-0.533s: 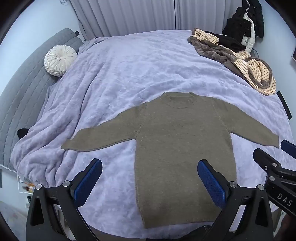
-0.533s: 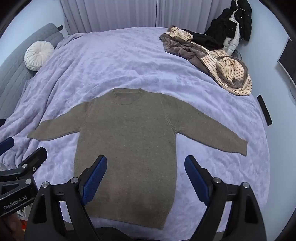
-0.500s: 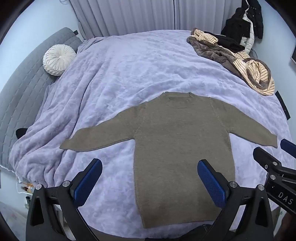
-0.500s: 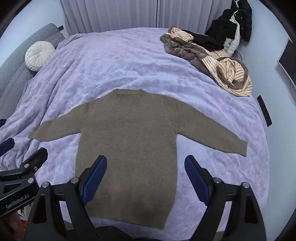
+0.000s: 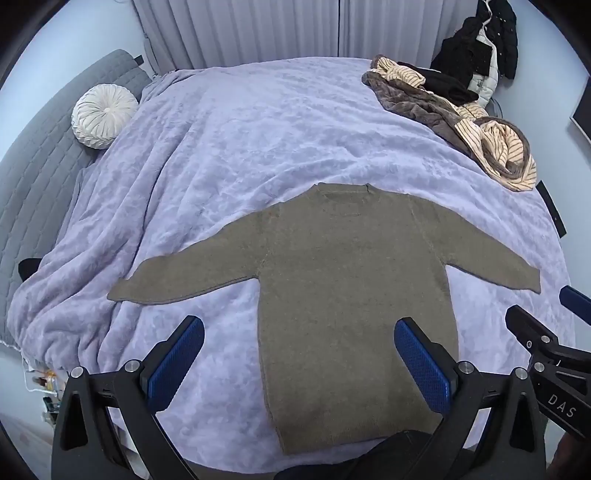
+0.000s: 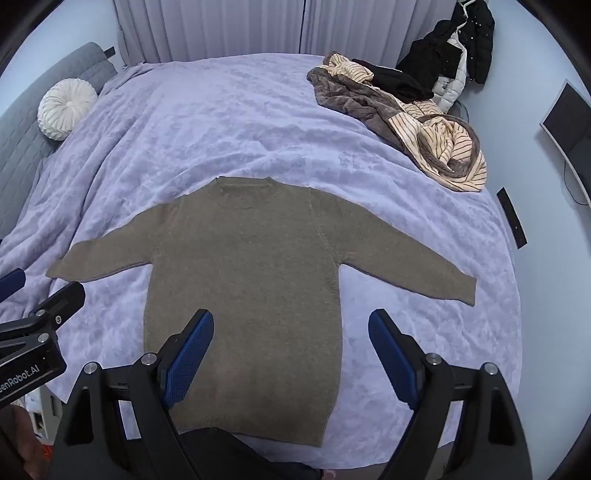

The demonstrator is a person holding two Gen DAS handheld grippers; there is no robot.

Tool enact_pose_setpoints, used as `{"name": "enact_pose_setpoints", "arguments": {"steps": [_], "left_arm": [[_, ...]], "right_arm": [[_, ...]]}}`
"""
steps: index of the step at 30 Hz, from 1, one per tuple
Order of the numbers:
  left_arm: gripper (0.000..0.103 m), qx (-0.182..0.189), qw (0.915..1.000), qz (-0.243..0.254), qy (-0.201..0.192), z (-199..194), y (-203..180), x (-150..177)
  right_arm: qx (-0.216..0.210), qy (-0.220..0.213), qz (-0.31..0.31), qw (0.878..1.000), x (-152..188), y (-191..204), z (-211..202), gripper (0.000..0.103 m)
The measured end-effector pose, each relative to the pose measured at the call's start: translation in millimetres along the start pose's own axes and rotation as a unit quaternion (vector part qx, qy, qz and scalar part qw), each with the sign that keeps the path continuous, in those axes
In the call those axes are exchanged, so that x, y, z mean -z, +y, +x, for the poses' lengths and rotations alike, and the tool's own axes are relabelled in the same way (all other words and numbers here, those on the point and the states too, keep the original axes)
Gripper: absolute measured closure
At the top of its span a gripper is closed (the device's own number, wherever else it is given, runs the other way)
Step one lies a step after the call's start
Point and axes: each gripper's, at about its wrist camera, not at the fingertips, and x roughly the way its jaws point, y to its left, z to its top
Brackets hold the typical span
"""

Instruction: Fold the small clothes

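A brown sweater (image 5: 343,295) lies flat near the bed's (image 5: 258,140) near edge, sleeves spread wide, collar toward the far edge. The left gripper (image 5: 295,354) and right gripper (image 6: 291,347) hover above its hem, each with fingers apart and holding nothing. A heap of clothes (image 6: 406,114) sits at the far right corner, well apart from the sweater. A round white cushion (image 5: 104,110) rests by the left edge against the grey headboard (image 5: 33,177).

A home bedroom: a wide bed (image 5: 258,147) under a lilac plush blanket, a grey quilted headboard (image 5: 33,177) with a round white cushion (image 5: 104,115), pleated curtains (image 6: 221,29) behind, and a clothes pile (image 6: 406,114) on the bed.
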Motion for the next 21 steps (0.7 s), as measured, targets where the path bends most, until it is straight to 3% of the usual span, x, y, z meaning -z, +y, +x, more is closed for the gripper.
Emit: {"name": "enact_pose_setpoints", "arguments": {"steps": [3,8,21], "left_arm": [[0.000,-0.014,0.9999,-0.003,0.005,14.9,-22.7,8.2],[0.000,-0.016,0.9998,-0.005,0.009,15.9,-7.3,5.0],[0.000,-0.018,0.9997,0.000,0.014,16.3,-10.6,6.3]], "right_arm": [[0.014,0.001,-0.014,1.000,-0.8,3.3,-0.6,0.015],[0.018,0.005,-0.018,1.000,-2.5,1.8,-3.5,0.015],[0.018,0.009,-0.036,0.999,-6.2,14.0,-2.2,0.015]]}}
